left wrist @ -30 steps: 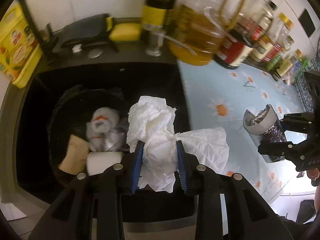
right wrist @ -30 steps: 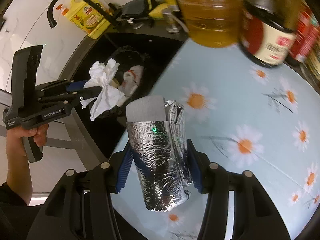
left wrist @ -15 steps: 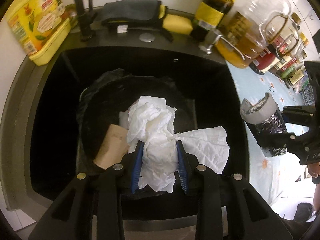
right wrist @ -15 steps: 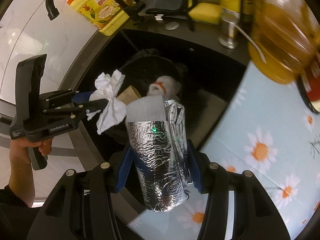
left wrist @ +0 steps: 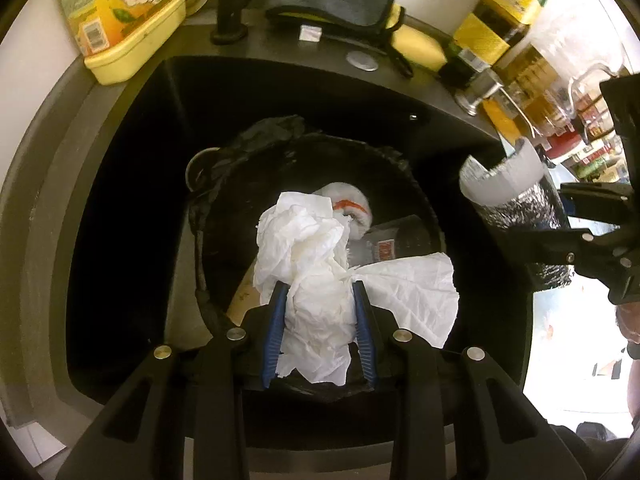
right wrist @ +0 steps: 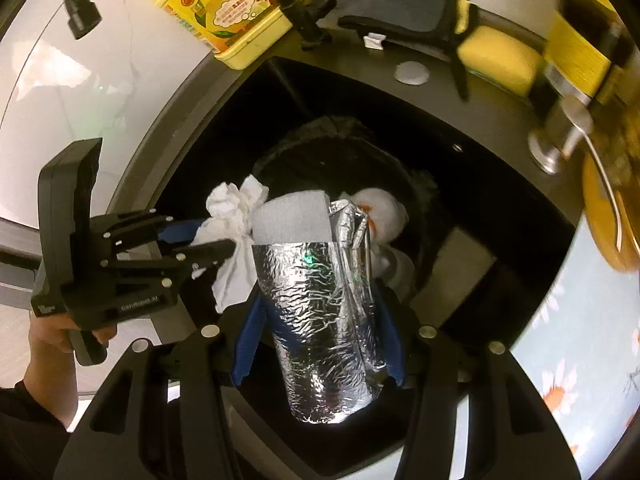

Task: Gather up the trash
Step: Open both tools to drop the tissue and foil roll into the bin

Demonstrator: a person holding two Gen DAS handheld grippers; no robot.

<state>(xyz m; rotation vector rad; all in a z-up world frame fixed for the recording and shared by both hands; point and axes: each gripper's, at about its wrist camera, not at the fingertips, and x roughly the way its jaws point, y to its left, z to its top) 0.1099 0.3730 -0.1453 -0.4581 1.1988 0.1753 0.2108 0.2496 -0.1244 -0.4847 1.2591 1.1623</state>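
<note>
Left gripper (left wrist: 320, 320) clamps crumpled white tissue (left wrist: 316, 280) above the black-lined bin (left wrist: 400, 160) in the sink (left wrist: 132, 208). Right gripper (right wrist: 320, 340) grips foil-wrapped roll (right wrist: 316, 300), bin at 12 o'clock. Yellow detergent bottle (right wrist: 216, 0) at 11 o'clock behind.

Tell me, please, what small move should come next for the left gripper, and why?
Probably open the left gripper and drop the crumpled tissue: it is clamped between the pads and hangs directly over the black-lined bin in the sink.

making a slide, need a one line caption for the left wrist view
Left gripper holds crumpled white tissue over the black-lined trash bin in the sink.
</note>
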